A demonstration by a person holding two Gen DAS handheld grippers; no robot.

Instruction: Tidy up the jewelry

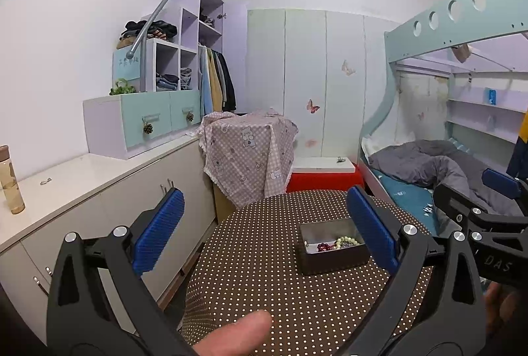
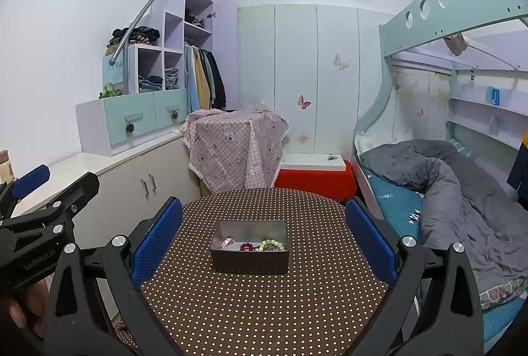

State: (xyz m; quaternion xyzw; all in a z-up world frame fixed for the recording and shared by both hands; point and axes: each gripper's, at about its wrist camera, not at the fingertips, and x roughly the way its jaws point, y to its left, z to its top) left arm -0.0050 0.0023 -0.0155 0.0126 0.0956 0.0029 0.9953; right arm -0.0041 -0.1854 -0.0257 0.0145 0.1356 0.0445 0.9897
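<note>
A small open metal tin stands on the round table with the brown dotted cloth. Inside lie bead bracelets: a pale green one, a dark red one and a pinkish piece. The tin also shows in the left wrist view, with its beads. My right gripper is open and empty, held above the table's near side with the tin between its blue pads. My left gripper is open and empty, left of the tin. Each gripper shows at the edge of the other's view.
A white cabinet with a bottle runs along the left. A stand draped in pink checked cloth and a red box stand behind the table. A bunk bed with a grey duvet is on the right.
</note>
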